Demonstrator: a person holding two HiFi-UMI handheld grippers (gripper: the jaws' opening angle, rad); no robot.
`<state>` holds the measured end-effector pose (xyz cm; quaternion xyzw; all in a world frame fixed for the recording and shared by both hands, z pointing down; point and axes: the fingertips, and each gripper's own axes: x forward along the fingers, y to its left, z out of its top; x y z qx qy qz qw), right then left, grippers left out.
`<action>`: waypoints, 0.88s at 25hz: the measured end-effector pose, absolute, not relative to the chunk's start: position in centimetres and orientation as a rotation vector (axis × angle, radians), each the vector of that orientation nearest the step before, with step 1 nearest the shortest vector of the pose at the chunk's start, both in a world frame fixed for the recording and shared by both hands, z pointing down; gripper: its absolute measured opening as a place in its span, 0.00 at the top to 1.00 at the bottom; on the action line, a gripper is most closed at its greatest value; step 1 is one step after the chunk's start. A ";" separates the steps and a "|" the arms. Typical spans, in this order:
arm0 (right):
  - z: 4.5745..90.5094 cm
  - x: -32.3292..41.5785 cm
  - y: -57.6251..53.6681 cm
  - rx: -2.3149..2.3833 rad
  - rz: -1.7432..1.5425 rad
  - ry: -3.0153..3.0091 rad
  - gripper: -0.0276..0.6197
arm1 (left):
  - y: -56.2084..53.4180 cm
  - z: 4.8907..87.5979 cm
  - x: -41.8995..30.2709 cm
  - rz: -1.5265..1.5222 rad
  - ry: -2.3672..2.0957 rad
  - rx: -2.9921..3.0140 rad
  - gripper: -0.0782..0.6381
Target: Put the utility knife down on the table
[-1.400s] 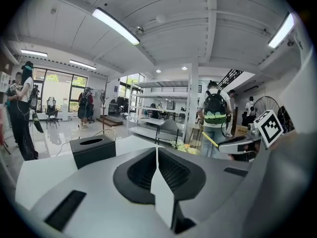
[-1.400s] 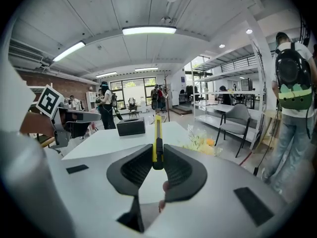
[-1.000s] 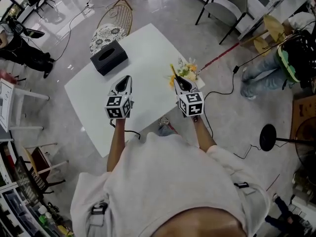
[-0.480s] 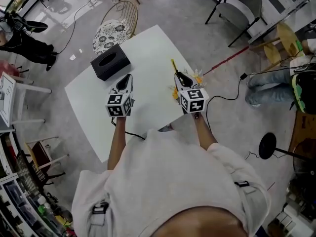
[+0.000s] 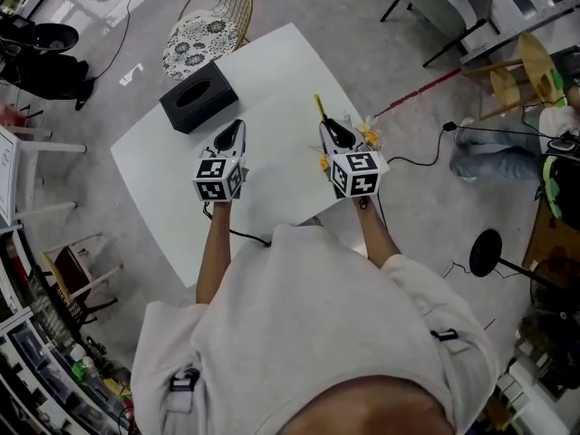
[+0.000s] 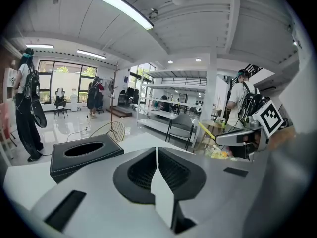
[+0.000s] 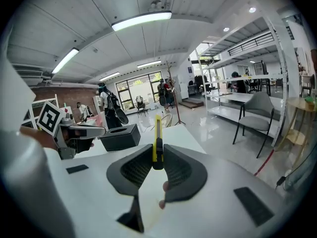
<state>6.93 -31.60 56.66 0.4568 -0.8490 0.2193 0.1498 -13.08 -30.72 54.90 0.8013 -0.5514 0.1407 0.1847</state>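
Observation:
A yellow utility knife (image 7: 157, 140) stands on edge between the jaws of my right gripper (image 7: 158, 152), which is shut on it. In the head view the knife (image 5: 318, 108) sticks out past the right gripper (image 5: 331, 128) over the right part of the white table (image 5: 272, 80). My left gripper (image 5: 235, 126) hovers over the table's middle, a short way left of the right one. Its jaws are shut with nothing between them in the left gripper view (image 6: 157, 151), where the right gripper (image 6: 243, 137) and knife (image 6: 210, 130) show at the right.
A black tissue box (image 5: 193, 103) sits at the table's far left, just beyond the left gripper. Yellow flowers (image 5: 368, 137) lie at the table's right edge beside the right gripper. A wire chair with a patterned cushion (image 5: 205, 40) and a grey chair (image 5: 453, 7) stand beyond the table.
Both grippers have moved forward over the table and a little lower, the left one nearer the tissue box. The knife stays clamped in the right gripper.

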 end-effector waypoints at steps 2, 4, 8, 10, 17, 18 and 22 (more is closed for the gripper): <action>57.0 6.5 -31.4 1.316 0.636 -2.423 0.83 | -30.8 55.3 -13.4 0.386 -1.537 2.255 0.85; 57.4 6.2 -31.1 1.323 0.647 -2.405 0.83 | -30.7 55.9 -13.6 0.380 -1.516 2.249 0.85; 58.2 5.7 -30.4 1.332 0.670 -2.366 0.83 | -30.5 57.1 -13.7 0.374 -1.467 2.240 0.85; 58.7 5.5 -30.1 1.335 0.684 -2.345 0.83 | -30.5 57.7 -13.7 0.370 -1.446 2.234 0.85; 60.3 4.8 -29.4 1.322 0.711 -2.291 0.83 | -30.6 59.2 -13.8 0.368 -1.398 2.221 0.85; 60.5 4.8 -29.4 1.317 0.714 -2.285 0.83 | -30.7 59.4 -13.8 0.368 -1.393 2.218 0.85; 61.4 4.2 -29.6 1.296 0.724 -2.269 0.83 | -30.9 60.2 -13.8 0.365 -1.375 2.211 0.85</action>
